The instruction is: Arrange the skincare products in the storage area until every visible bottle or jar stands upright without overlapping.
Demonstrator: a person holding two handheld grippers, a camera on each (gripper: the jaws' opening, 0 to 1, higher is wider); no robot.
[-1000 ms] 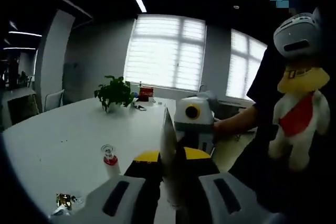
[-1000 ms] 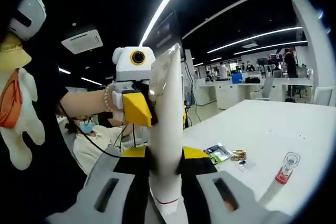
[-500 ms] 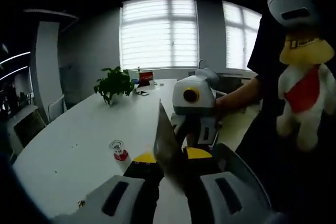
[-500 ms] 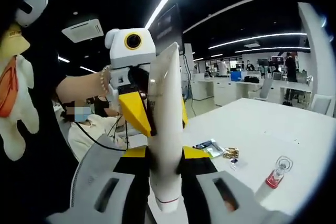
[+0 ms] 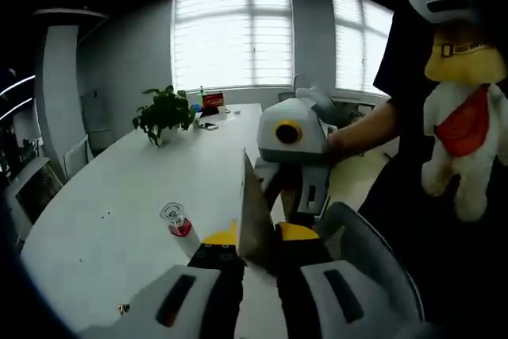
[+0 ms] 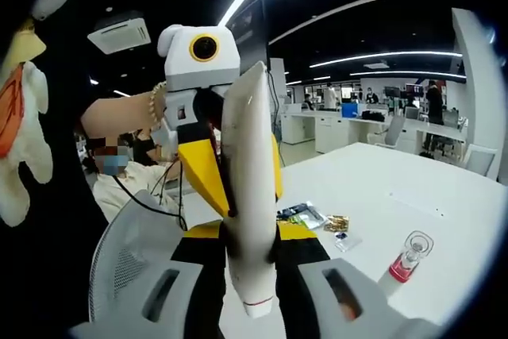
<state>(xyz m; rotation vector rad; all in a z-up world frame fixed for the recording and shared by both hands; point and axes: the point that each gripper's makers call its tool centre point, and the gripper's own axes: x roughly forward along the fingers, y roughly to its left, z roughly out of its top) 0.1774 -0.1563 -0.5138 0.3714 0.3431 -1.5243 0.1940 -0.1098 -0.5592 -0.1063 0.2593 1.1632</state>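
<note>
Between both your grippers, the white tube [image 6: 248,196] stays pinched above the table [image 5: 119,196]: right gripper [image 6: 250,275] clamps its capped end, left gripper [image 5: 258,263] grips the flat crimped end. Since a second ago, you've raised both hands slightly; the small red-collared bottle [image 5: 178,226] stands upright, well apart.

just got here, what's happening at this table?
A person holds the white tube up in the air between both grippers: the right gripper clamps its lower part, the left gripper pinches its flat end. A small red-collared bottle stands upright on the white table, untouched.
</note>
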